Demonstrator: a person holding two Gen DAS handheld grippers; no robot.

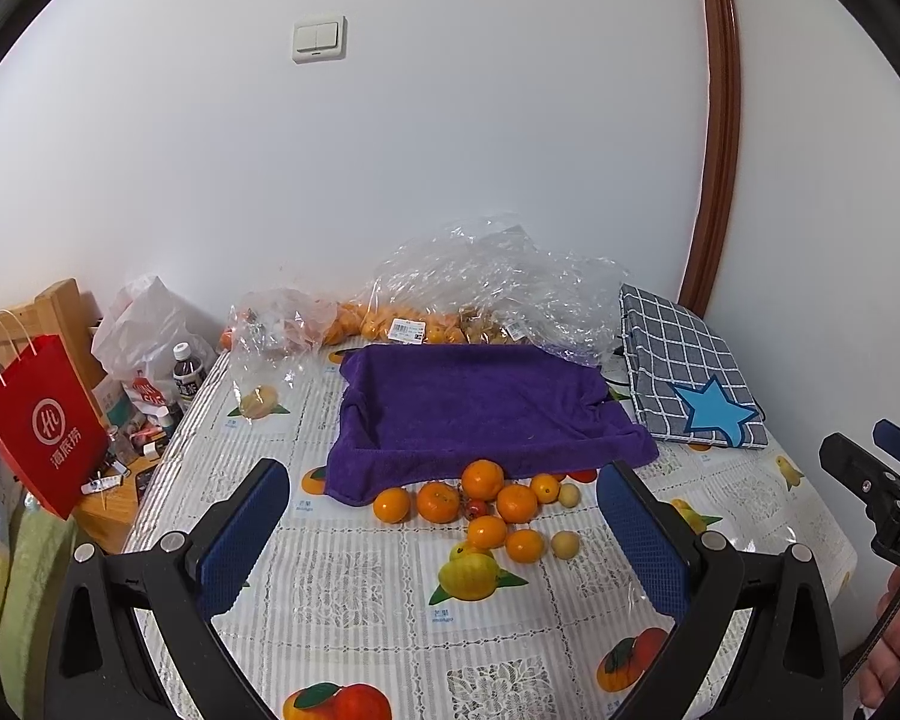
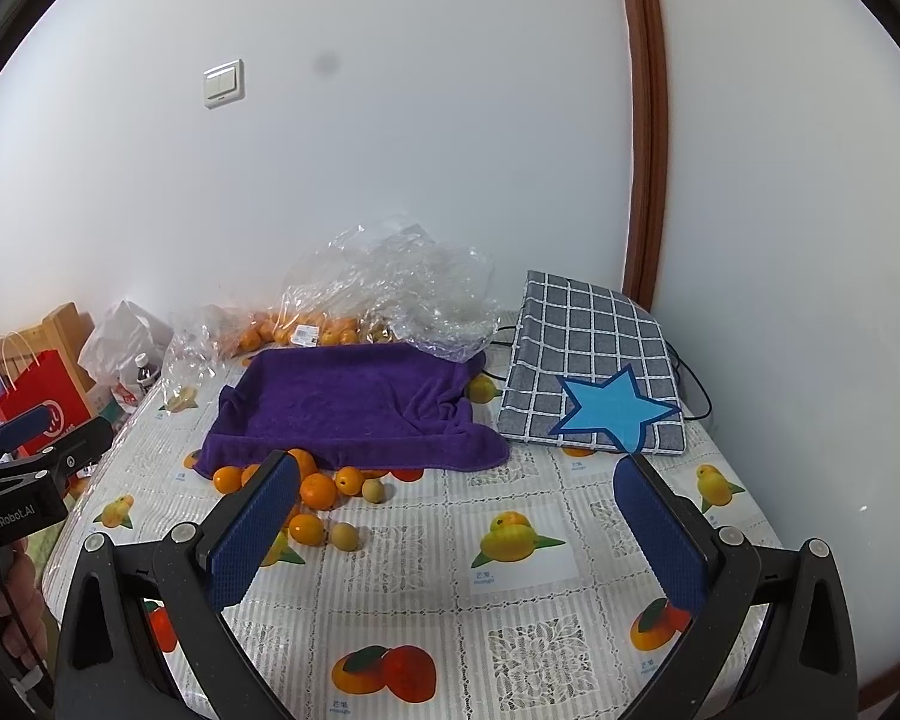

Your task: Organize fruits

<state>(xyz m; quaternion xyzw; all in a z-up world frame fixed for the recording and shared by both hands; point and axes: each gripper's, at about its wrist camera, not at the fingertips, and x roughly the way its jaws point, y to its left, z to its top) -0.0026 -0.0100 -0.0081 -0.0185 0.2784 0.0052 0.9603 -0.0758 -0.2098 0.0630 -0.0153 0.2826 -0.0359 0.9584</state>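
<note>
Several loose oranges (image 1: 483, 480) lie in a cluster on the fruit-print tablecloth (image 1: 354, 588), just in front of a purple towel (image 1: 480, 408) draped over a shallow tray. A small red fruit (image 1: 476, 508) and two pale round fruits (image 1: 565, 543) sit among them. My left gripper (image 1: 444, 471) hovers open, short of the cluster, holding nothing. My right gripper (image 2: 456, 461) is open and empty too, to the right of the oranges (image 2: 318, 489) and pale fruits (image 2: 344, 536). Each gripper shows at the edge of the other's view: the right gripper (image 1: 870, 474) and the left gripper (image 2: 42, 438).
Clear plastic bags (image 1: 426, 306) holding more oranges lie against the wall behind the towel. A grey checked cloth bag with a blue star (image 1: 690, 372) sits at the back right. Off the table's left edge stand a red paper bag (image 1: 42, 426), a bottle (image 1: 187, 369) and clutter.
</note>
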